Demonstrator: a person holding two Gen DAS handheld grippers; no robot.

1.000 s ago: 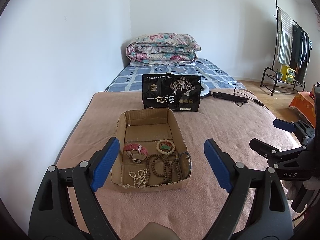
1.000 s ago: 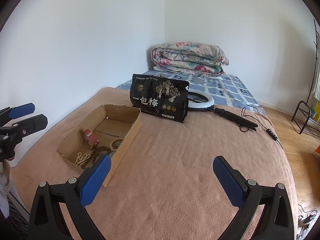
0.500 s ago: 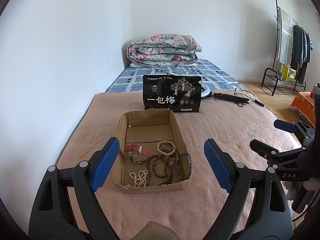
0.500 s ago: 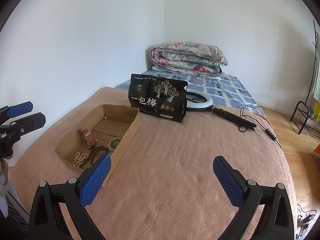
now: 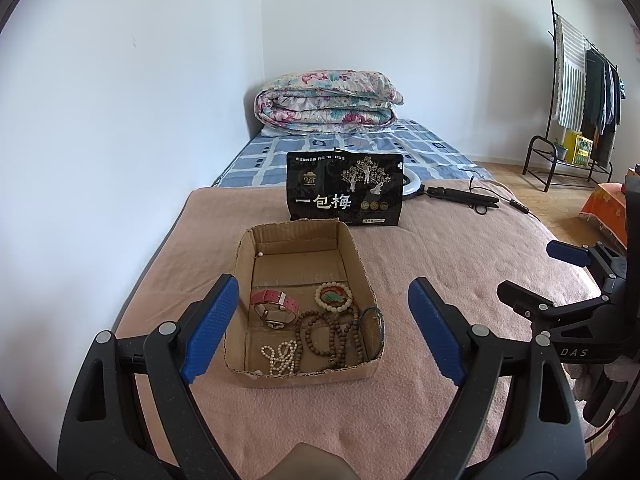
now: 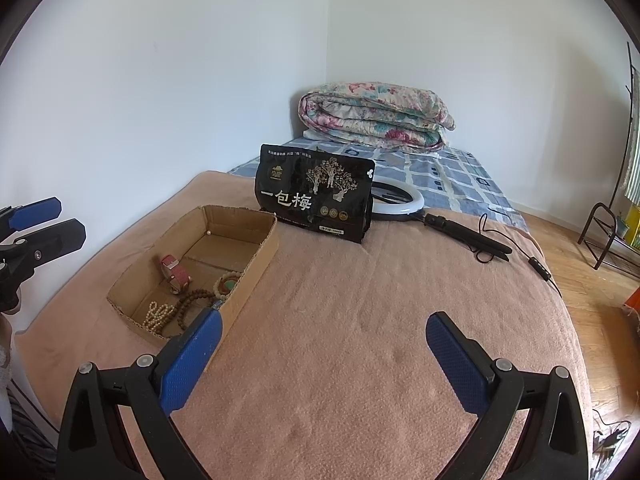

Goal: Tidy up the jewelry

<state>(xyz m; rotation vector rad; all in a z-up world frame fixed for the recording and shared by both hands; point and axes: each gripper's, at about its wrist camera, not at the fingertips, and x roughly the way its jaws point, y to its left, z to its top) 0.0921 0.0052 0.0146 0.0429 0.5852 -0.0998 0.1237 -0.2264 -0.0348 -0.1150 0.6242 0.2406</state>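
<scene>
A glossy black snack pouch [image 5: 345, 189] printed "一包梅" in white, with gold trees, stands on the fuzzy pink blanket [image 5: 440, 256] just beyond a shallow corrugated cardboard box [image 5: 308, 374]. Inside the box's near end lie a pink-strapped watch [image 5: 275, 306], a pale bead bracelet [image 5: 333, 297], brown wooden prayer beads [image 5: 330, 332], a string of pearls [image 5: 280, 356] and a thin dark bangle [image 5: 374, 316]. The left gripper [image 5: 316, 328] hangs spread wide, empty, before the box; the right gripper [image 6: 320, 354], stamped "DAS", is likewise agape, holding nothing.
</scene>
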